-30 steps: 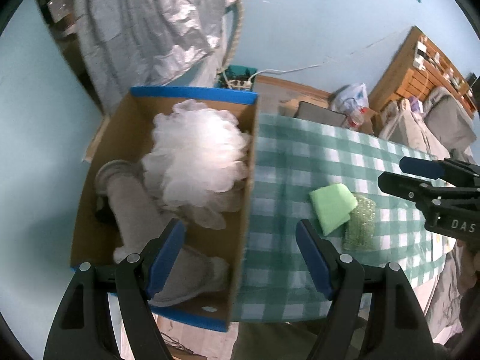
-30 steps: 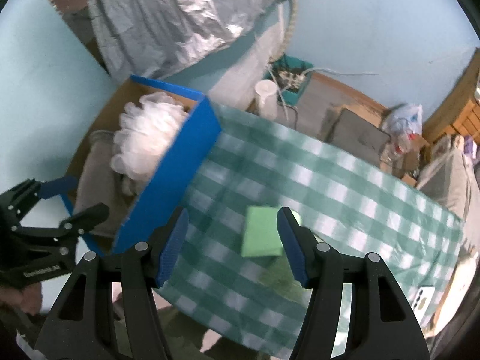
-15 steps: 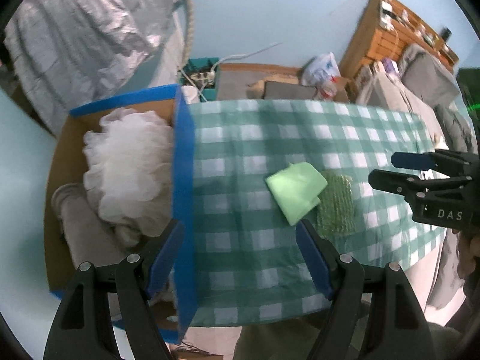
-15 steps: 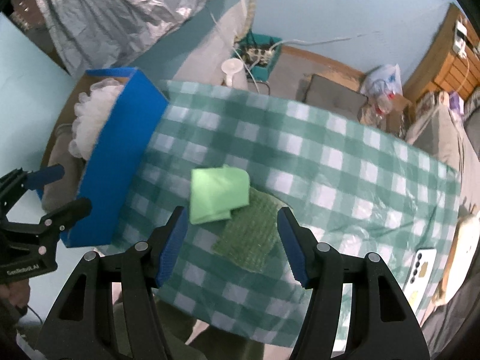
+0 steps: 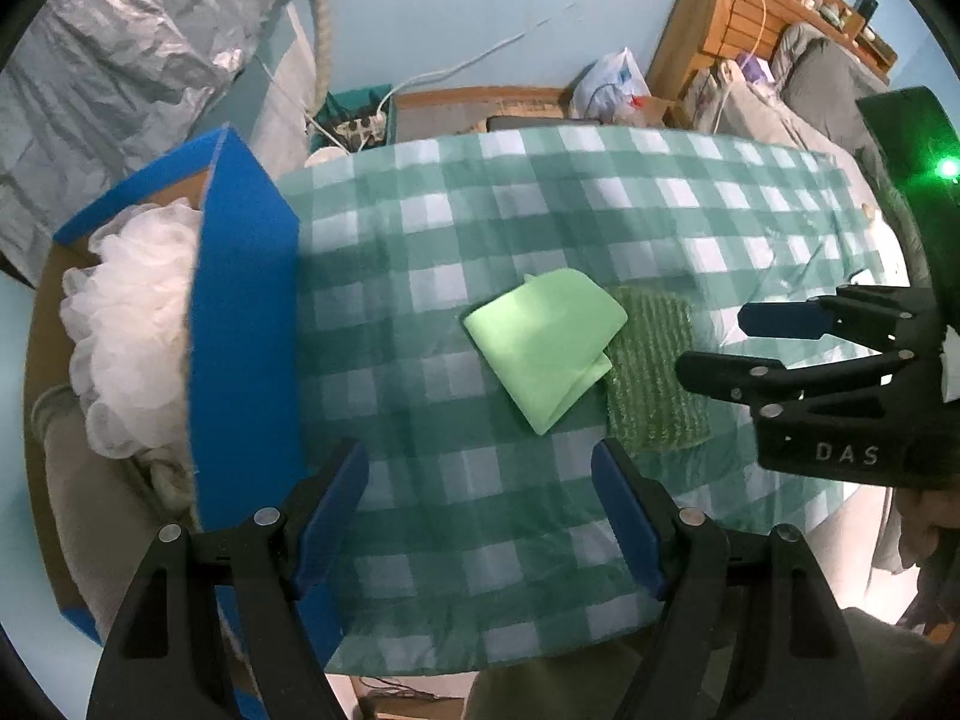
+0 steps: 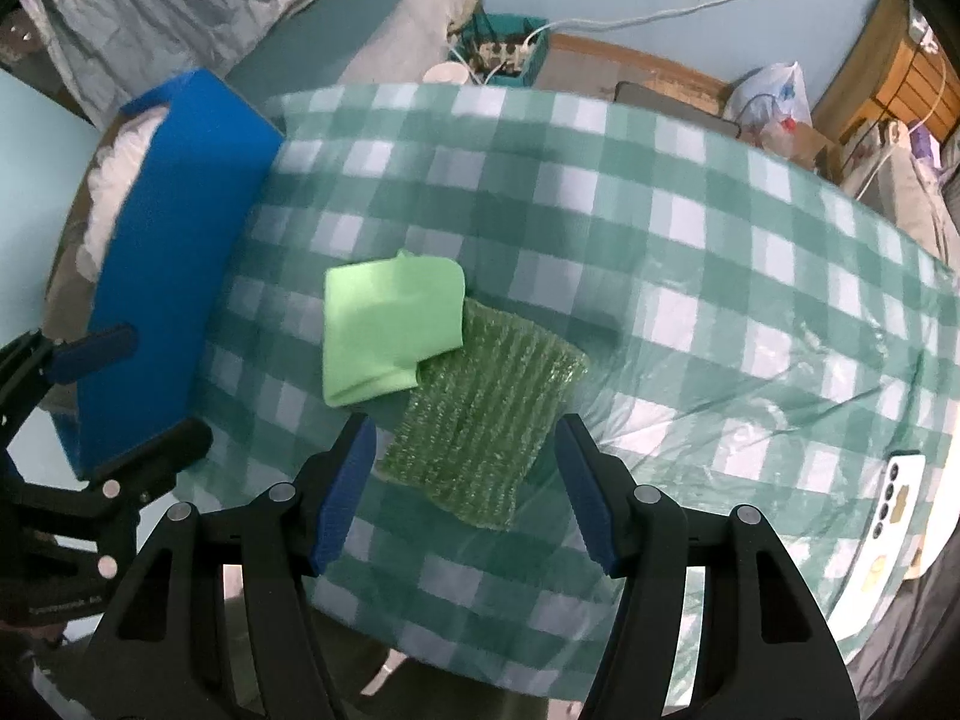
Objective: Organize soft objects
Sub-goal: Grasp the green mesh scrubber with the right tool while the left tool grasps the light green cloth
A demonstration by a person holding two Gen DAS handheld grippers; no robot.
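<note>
Your left gripper [image 5: 480, 504] has left the box [image 5: 243, 324]; both grippers wide, empty. One folded cloth [image 6: 390, 330], one textured pad [image 6: 480, 420] on the surface [image 6: 690, 252].

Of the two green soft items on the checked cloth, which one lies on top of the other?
The smooth light-green folded cloth lies on top, its corner overlapping the darker, ribbed green bubble-wrap pad, which sits nearer the right claw.

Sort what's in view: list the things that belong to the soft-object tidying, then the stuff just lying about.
Job:
light green cloth
green bubble wrap
white bath pouf
blue box

Lying about:
phone
power strip
plastic bag
</note>
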